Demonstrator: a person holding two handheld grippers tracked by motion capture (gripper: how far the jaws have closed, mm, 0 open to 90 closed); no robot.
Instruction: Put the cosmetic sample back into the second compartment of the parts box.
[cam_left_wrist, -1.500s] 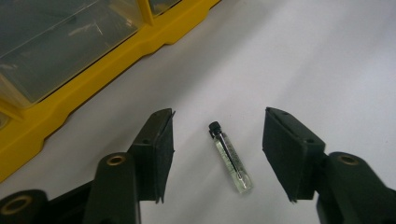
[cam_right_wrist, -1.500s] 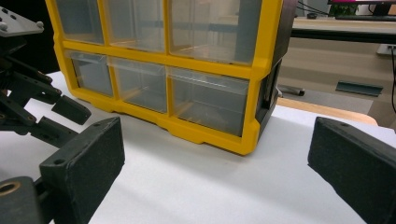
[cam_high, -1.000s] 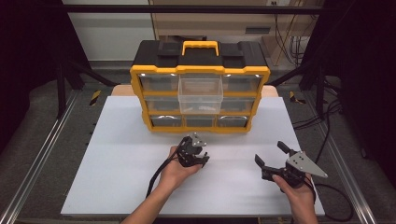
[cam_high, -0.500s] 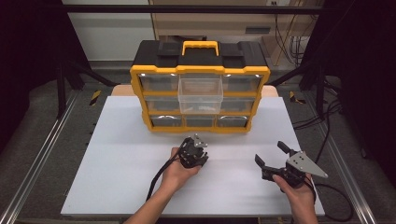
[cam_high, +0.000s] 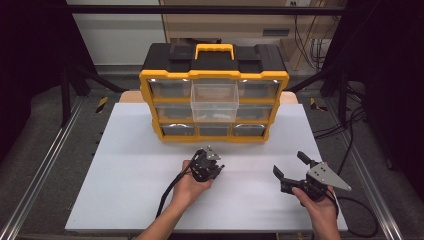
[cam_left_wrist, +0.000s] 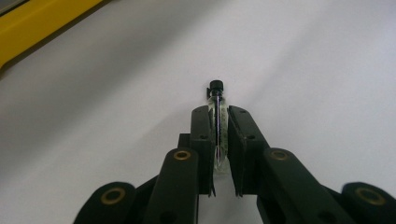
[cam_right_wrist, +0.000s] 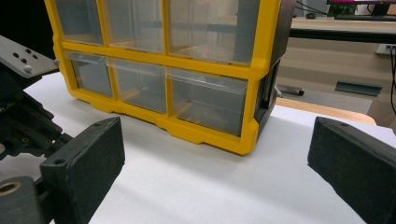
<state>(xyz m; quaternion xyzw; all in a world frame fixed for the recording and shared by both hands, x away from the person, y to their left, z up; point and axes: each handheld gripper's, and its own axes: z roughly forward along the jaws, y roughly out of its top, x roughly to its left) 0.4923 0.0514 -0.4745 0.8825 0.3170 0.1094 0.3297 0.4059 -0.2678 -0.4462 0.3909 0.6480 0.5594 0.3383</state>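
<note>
The left claw (cam_left_wrist: 218, 140) has just been closing and is now clamped on a small glass vial (cam_left_wrist: 218, 122); its black screw cap pokes out beyond the claw tips, just above the matte white counter (cam_high: 125, 175); the pick-up looks done, and next likely comes a lift toward the organizer (cam_high: 214, 102) ahead, whose clear middle drawer (cam_high: 214, 101) stands pulled out; to the right, the right claw (cam_high: 295, 168) waits, jaws wide apart, empty; yellow plastic frame, glossy translucent bins.

White table (cam_high: 125, 165), yellow drawer organizer (cam_high: 214, 135)
</note>
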